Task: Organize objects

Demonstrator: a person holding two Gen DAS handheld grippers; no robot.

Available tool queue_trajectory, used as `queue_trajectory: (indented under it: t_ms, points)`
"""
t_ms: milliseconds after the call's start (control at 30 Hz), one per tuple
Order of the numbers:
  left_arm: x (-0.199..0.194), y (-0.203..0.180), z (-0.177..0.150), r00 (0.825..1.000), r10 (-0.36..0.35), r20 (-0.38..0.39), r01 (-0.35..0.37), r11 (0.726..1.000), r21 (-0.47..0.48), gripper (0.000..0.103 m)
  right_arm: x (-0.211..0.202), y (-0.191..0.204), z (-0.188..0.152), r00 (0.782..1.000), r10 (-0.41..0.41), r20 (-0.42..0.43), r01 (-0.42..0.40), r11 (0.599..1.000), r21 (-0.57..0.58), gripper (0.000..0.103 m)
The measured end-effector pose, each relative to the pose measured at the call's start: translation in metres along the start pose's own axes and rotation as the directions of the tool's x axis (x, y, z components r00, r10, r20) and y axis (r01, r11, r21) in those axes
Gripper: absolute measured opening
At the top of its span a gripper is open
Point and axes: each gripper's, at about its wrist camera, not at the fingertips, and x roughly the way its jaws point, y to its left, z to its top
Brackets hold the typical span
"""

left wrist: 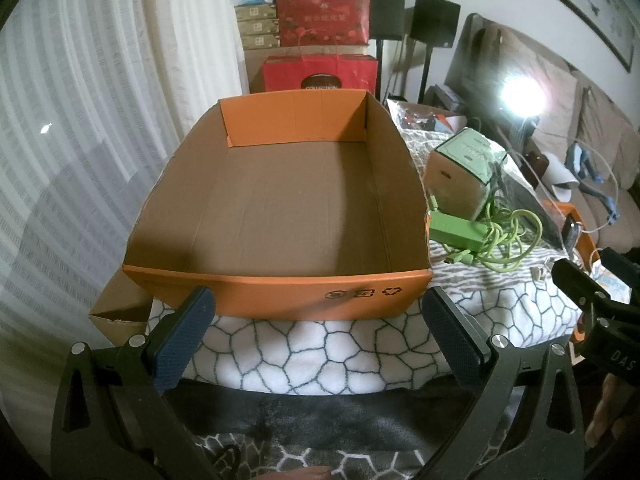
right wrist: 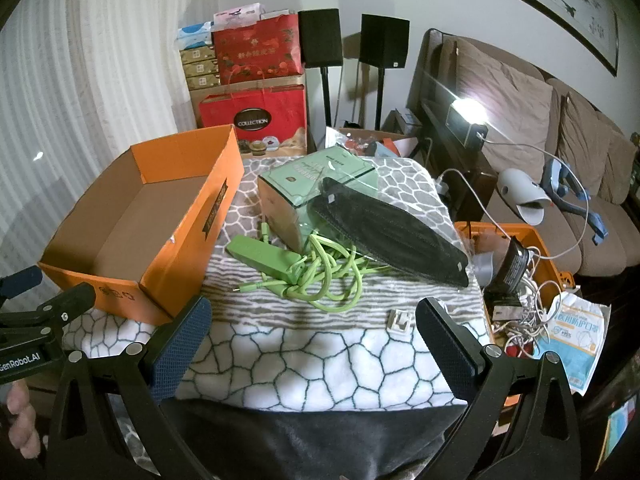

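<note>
White curtains [right wrist: 80, 80] on the left, brown sofa [right wrist: 540, 152] right, speakers [right wrist: 352, 38] against the wall.

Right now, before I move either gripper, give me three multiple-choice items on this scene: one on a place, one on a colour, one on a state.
1. Where is the green box relative to the orange box in the right wrist view?
A. right of it
B. inside it
C. left of it

2. What colour is the cable?
A. white
B. green
C. red

3. What does the orange box hold?
A. the cable
B. the black pouch
C. nothing

Answers: 1 A, it stands on the blanket to the right. 2 B, its coil matches the green adapter. 3 C, only bare cardboard floor shows.
</note>
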Motion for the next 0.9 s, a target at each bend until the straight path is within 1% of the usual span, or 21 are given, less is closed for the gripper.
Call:
queue_trajectory:
  t_ms: [900]
  points:
    - [0.0000,-0.0001,0.0000,1.000,0.002,-0.001,-0.002,1.000,0.001,0.103,-0.0011,0.0004,0.0019,1.000,0.001,0.001,-0.001,1.000,-0.001,0.103]
